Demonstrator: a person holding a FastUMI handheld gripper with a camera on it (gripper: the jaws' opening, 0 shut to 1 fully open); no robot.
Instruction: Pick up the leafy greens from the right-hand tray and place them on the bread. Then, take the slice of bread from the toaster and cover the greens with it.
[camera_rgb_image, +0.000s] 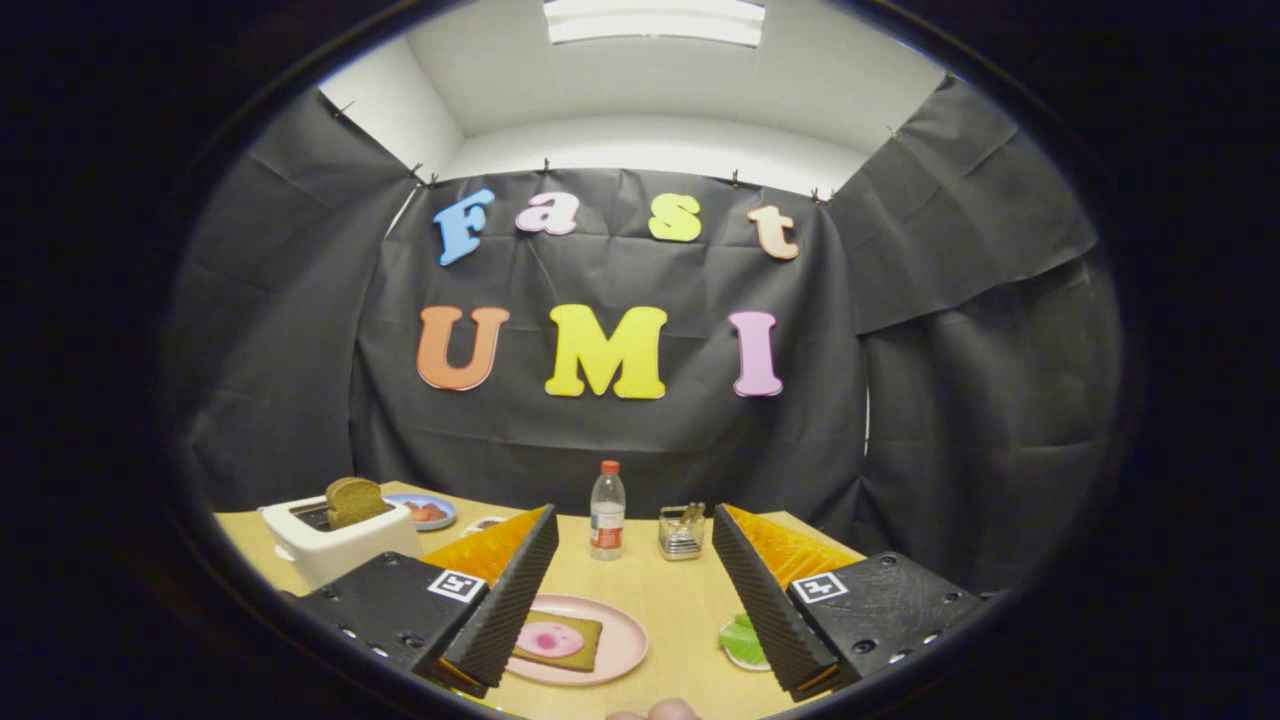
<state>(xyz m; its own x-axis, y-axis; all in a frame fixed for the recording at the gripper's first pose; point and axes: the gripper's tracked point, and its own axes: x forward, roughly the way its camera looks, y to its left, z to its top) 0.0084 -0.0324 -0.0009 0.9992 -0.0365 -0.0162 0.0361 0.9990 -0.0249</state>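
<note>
My gripper (630, 590) hovers open above the wooden table, its two fingers spread wide with nothing between them. Below the gap, close to the left finger, a pink plate (625, 640) holds a brown bread slice (575, 650) with a pink round topping (550, 638). The leafy greens (740, 640) lie on a tray partly hidden by the right finger. Beyond the left finger stands a white toaster (335, 545) with a brown bread slice (352, 500) sticking up out of its slot.
A clear water bottle (607, 510) with a red cap stands at the table's back middle, and a small glass holder (682, 530) sits beside it. A blue plate (425, 512) with reddish food lies behind the toaster. A fingertip (665, 710) shows at the near edge.
</note>
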